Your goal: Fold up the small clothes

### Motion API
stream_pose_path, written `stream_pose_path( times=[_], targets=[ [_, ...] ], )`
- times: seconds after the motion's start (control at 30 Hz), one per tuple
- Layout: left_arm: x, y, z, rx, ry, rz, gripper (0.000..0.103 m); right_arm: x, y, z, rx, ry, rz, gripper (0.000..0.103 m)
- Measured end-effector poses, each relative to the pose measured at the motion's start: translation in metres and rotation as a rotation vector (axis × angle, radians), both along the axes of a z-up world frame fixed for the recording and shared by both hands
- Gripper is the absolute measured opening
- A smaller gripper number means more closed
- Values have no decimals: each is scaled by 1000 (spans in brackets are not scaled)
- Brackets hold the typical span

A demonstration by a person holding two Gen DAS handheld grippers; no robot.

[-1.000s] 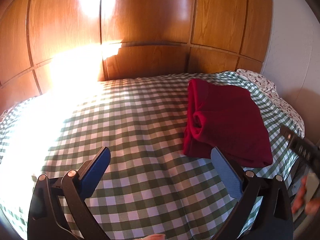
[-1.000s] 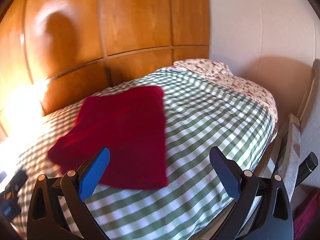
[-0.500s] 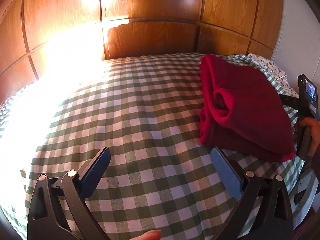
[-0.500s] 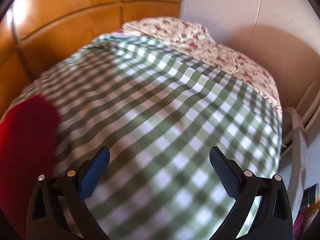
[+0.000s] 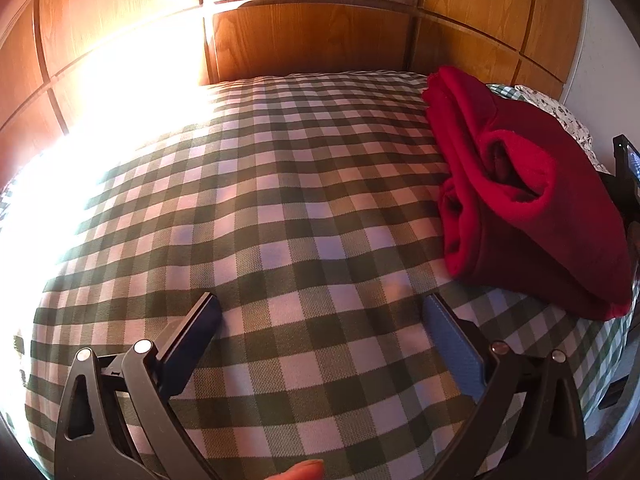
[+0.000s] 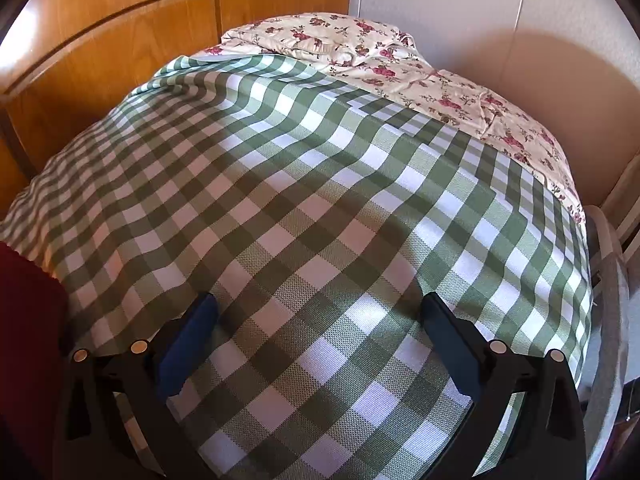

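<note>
since a second ago both cameras have dropped closer to the bed, and the right one has swung off the folded red garment, which now shows only as a dark red sliver at its left edge.

the garment lies folded in a thick stack on the right part of the green checked bedspread, near the bed's right edge, its rolled openings facing the left camera. to its left the spread runs bare up to the wooden panelling, with a wash of glare over the left side. right of the garment, the spread is bare as far as the floral sheet along the white wall.

the left hand-held gripper sits low over the near part of the spread, jaws spread wide with nothing between them, the garment just beyond its right finger. a fingertip shows at the bottom edge. the right hand-held gripper is likewise wide and empty, low over bare checks.

only the left view shows the garment whole, and part of a black device behind it. only the right view shows the floral sheet in full and the wall.
</note>
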State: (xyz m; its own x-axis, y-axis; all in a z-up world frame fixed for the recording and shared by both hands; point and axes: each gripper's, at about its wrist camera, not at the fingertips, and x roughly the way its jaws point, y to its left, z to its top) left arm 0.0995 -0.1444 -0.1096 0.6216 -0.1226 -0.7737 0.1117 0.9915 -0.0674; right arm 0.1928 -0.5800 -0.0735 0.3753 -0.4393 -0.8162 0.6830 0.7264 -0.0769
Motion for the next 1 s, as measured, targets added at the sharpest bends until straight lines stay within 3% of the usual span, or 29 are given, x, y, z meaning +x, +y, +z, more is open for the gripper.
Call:
stream_pose_path(
  times=[1.0],
  targets=[
    [-7,12,-2,-37,-20,-41,101,0,-1,0,1,-2,1,100]
  ],
)
